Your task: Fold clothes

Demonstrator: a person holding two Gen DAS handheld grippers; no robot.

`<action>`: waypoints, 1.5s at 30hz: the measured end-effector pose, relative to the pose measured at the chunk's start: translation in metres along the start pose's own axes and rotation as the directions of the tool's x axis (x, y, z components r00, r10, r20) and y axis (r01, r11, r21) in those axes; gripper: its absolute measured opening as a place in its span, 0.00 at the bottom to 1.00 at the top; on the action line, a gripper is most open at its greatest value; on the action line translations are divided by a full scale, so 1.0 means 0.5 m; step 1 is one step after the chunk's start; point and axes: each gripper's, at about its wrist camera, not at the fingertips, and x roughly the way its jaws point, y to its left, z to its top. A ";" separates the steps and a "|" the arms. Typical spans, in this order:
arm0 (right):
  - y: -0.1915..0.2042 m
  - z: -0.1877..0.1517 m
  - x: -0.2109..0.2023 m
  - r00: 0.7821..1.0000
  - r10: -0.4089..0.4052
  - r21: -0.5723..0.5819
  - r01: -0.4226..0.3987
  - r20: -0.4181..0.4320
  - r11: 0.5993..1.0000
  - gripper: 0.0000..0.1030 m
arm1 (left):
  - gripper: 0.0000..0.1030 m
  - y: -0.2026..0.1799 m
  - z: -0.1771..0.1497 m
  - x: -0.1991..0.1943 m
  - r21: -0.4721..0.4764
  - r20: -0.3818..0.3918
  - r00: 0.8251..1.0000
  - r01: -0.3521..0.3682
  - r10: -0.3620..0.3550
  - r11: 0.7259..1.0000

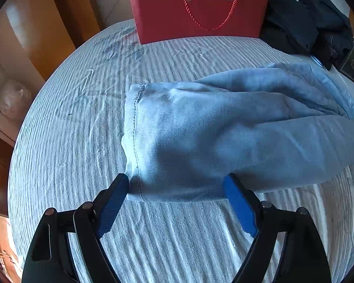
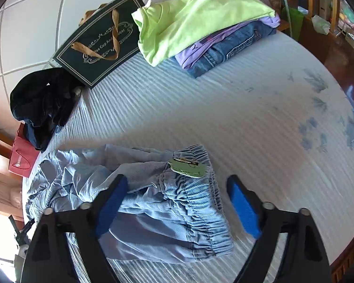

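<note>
Light blue denim trousers (image 1: pixel 224 127) lie on a bed with a striped pale blue sheet (image 1: pixel 82 141). In the left wrist view the hemmed leg end sits between my left gripper's (image 1: pixel 178 179) wide-open blue fingers (image 1: pixel 113 205). In the right wrist view the elastic waistband (image 2: pixel 195 188) with a green tag (image 2: pixel 187 167) lies between my right gripper's (image 2: pixel 177 181) open fingers (image 2: pixel 242 206). The rest of the trousers (image 2: pixel 82 172) is crumpled to the left. Neither gripper holds the cloth.
A red BEMEGA paper bag (image 1: pixel 198 7) stands at the bed's far edge beside dark clothes (image 1: pixel 302 26). In the right wrist view a folded stack (image 2: pixel 200 28) topped by a lime shirt, a dark gift bag (image 2: pixel 99 40) and black clothes (image 2: pixel 42 99) lie along the far side.
</note>
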 end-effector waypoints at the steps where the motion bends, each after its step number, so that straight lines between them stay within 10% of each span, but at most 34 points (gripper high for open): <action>1: 0.011 0.000 0.010 0.999 -0.030 -0.017 0.030 -0.018 0.999 0.35 | 0.46 0.000 0.006 -0.006 -0.009 0.003 1.000 0.004 -0.004 1.000; 2: 0.023 -0.001 0.006 0.999 -0.048 -0.038 0.047 -0.014 0.998 0.33 | 0.05 0.000 0.016 -0.020 -0.023 0.011 1.000 0.009 -0.008 1.000; 12: 0.015 -0.078 -0.277 0.956 0.099 0.003 -0.104 0.276 0.995 0.30 | 0.05 0.122 0.091 -0.311 -0.116 0.265 0.958 0.143 -0.108 0.983; 18: -0.027 -0.222 -0.318 0.975 0.143 0.037 -0.152 0.168 0.988 0.30 | 0.07 0.229 0.018 -0.359 -0.110 0.153 0.980 0.145 -0.128 0.983; 22: -0.058 -0.310 -0.253 0.997 0.064 0.039 -0.062 -0.041 0.997 0.31 | 0.14 0.236 -0.078 -0.255 -0.044 -0.103 0.992 0.069 -0.073 0.997; 26: -0.079 -0.337 -0.213 0.992 -0.053 0.022 0.056 -0.117 0.998 0.57 | 0.72 0.254 -0.128 -0.173 -0.049 -0.190 0.982 -0.029 0.019 0.998; 31: -0.083 -0.299 -0.210 0.984 -0.159 -0.013 0.158 -0.084 0.987 0.59 | 0.73 0.254 -0.070 -0.173 -0.093 -0.104 0.994 -0.042 0.033 0.995; 45: -0.011 -0.095 -0.092 0.997 -0.078 0.009 0.078 0.016 0.997 0.82 | 0.78 0.048 0.162 -0.047 -0.030 -0.026 0.996 0.086 -0.087 0.996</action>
